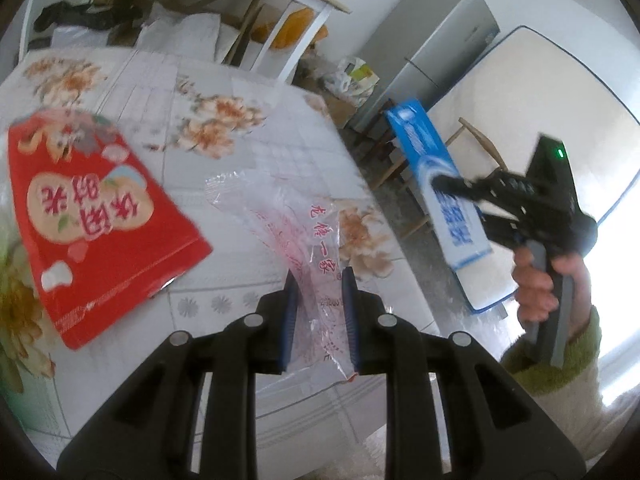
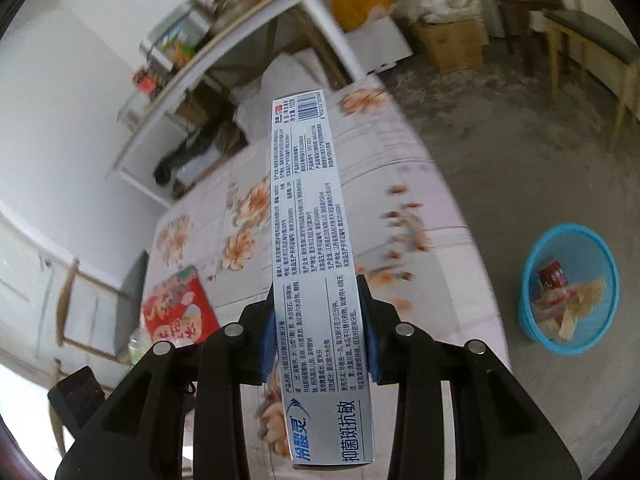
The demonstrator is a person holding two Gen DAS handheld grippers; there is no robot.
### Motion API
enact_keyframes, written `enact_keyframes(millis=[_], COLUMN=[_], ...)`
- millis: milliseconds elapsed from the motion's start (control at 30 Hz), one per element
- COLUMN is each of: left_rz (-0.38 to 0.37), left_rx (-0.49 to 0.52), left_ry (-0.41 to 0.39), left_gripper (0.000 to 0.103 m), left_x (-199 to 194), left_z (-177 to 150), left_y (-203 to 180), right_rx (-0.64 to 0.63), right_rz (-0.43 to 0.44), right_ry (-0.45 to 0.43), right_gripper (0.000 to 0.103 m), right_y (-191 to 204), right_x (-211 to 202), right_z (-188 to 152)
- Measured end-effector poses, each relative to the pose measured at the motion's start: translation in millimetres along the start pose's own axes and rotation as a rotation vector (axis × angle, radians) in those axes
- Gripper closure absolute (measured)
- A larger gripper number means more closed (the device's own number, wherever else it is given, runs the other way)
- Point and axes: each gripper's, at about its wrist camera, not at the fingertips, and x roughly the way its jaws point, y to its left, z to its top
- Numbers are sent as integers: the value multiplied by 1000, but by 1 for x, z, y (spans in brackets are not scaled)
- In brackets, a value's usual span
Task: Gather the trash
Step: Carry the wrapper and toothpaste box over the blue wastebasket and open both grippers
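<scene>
Flowered tablecloth (image 2: pixel 400 168) spreads below my toothpaste box (image 2: pixel 316 248), clamped across its width in my right gripper (image 2: pixel 320 316), long axis pointing forward. My blue bin (image 2: pixel 532 312) sits on the floor, right of it. My left gripper (image 1: pixel 320 300) pinches a clear wrapper (image 1: pixel 304 248); a red packet (image 1: pixel 96 216) lies left.

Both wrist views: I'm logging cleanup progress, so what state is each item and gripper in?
Toothpaste box: clamped in right gripper, lifted off table.
Clear plastic bag: between left gripper fingers, grip unclear.
Red packet: lying flat on table, untouched.
Blue basket: on floor, upright, already holding trash.
</scene>
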Motion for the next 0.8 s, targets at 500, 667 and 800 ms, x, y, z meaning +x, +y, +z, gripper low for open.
enact_keyframes(millis=[500, 667, 800], left_rz=[-166, -181, -147], left_rx=[350, 419, 478], left_ry=[162, 361, 486], left_gripper=[83, 83, 83], left_x=[84, 166, 237], left_z=[53, 44, 33], left_y=[-157, -213, -245], right_rx=[442, 642, 793], right_rz=[-123, -86, -39], right_ry=[-267, -225, -190], right_gripper=[69, 69, 69], right_y=[-189, -256, -296], right_x=[-130, -104, -70], right_z=[-78, -111, -130])
